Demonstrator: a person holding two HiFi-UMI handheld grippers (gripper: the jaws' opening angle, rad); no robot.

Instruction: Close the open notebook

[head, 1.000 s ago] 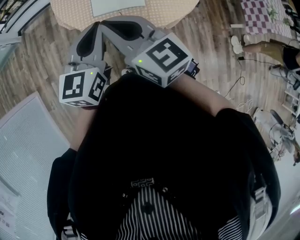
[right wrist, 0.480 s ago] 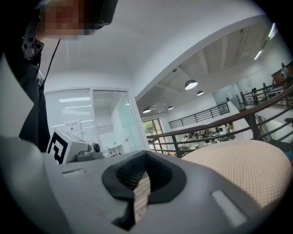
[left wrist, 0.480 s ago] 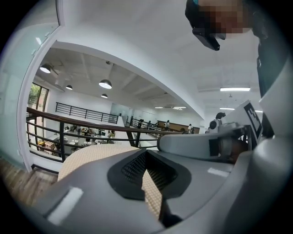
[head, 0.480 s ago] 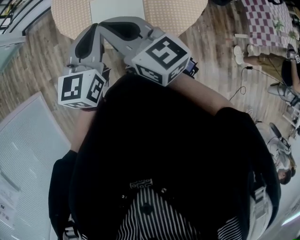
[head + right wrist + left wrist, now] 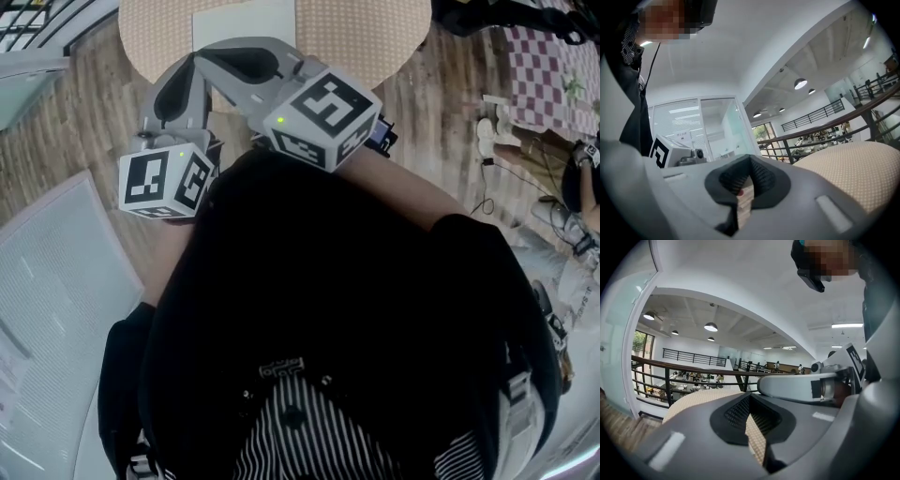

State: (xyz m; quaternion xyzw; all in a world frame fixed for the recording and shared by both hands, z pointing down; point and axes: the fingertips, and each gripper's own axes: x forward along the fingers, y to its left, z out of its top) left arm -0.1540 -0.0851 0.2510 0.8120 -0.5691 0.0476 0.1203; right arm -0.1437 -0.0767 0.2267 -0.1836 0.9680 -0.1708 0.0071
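More of the round tabletop (image 5: pixel 375 37) and the white notebook (image 5: pixel 244 21) lying on it shows in the head view than a second ago. I judge this is only the approach. The left tongs (image 5: pixel 749 401) and the right tongs (image 5: pixel 749 171) are closed and empty, short of the notebook.

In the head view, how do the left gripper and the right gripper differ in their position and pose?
The left cube, on the left gripper, lies left and lower; the right cube, on the right gripper, lies right and higher, nearer the round table. The left gripper points up the picture; the right gripper slants up and leftward, across its front. Both are grey, jaws together, nothing held.
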